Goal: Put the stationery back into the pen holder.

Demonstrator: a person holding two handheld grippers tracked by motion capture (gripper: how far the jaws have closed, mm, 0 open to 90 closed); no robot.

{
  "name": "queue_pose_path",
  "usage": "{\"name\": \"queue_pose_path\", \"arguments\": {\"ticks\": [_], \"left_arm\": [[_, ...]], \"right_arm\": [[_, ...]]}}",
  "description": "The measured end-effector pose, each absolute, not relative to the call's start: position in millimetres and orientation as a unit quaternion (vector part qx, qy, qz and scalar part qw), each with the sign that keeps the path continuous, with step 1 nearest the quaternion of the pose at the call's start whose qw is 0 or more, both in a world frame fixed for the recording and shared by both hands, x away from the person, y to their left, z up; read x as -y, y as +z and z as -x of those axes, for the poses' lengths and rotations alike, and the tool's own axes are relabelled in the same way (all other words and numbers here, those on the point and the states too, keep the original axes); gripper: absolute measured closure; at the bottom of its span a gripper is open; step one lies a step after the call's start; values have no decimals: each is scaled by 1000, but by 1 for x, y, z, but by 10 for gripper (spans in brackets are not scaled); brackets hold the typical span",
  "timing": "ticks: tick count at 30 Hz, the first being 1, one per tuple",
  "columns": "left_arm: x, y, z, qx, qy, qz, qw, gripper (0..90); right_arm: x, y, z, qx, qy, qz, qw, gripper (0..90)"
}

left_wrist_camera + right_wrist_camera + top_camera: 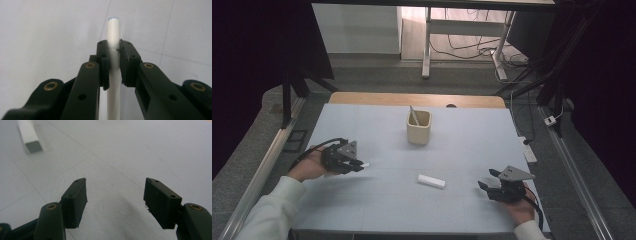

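Observation:
My left gripper (360,165) is shut on a thin white stick (113,50), whose tip (365,164) pokes out past the jaws to the right, a little above the table. A cream cup (418,127) stands at the table's middle back with a pale stick (414,116) leaning inside it. A white rectangular block (431,181) lies flat between the two hands; its grey end (33,146) faces my right gripper. My right gripper (486,179) rests near the front right, open, nothing between its black pads (76,201).
The light grey mat (377,130) covers the table, with a wooden edge (362,98) at the back. Dark stands and cables (522,90) crowd the floor beyond the right rear corner. A metal rail (257,175) runs along the left side.

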State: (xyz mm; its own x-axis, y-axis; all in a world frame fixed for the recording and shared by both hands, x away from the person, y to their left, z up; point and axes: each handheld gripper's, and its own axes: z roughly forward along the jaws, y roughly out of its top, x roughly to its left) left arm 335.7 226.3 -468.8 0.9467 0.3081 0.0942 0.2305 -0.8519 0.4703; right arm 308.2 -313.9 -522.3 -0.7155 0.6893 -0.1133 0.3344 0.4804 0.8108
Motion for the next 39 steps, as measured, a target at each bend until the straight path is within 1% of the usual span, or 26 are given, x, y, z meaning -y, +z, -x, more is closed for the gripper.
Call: {"name": "queue_pose_path", "arguments": {"ticks": [7,11,22,25,31,39], "left_arm": [[-222,-459,-337,-161,87,-952,245,781],[-220,-454,-337,-180,87,-944,263,781],[-218,-440,-339,-227,118,-917,307,781],[-216,-436,-339,-236,122,-911,315,781],[-215,-429,-339,-249,126,-894,352,781],[-209,-422,-341,-267,142,-876,376,781]], "right_arm": [[314,-523,-309,-835,404,-306,216,347],[314,-523,-309,-834,404,-308,216,346],[314,-523,-309,-834,403,-307,216,346],[315,-522,-309,-835,402,-307,216,347],[314,-522,-309,-834,403,-308,216,346],[314,-522,-309,-834,402,-308,217,346]]}}
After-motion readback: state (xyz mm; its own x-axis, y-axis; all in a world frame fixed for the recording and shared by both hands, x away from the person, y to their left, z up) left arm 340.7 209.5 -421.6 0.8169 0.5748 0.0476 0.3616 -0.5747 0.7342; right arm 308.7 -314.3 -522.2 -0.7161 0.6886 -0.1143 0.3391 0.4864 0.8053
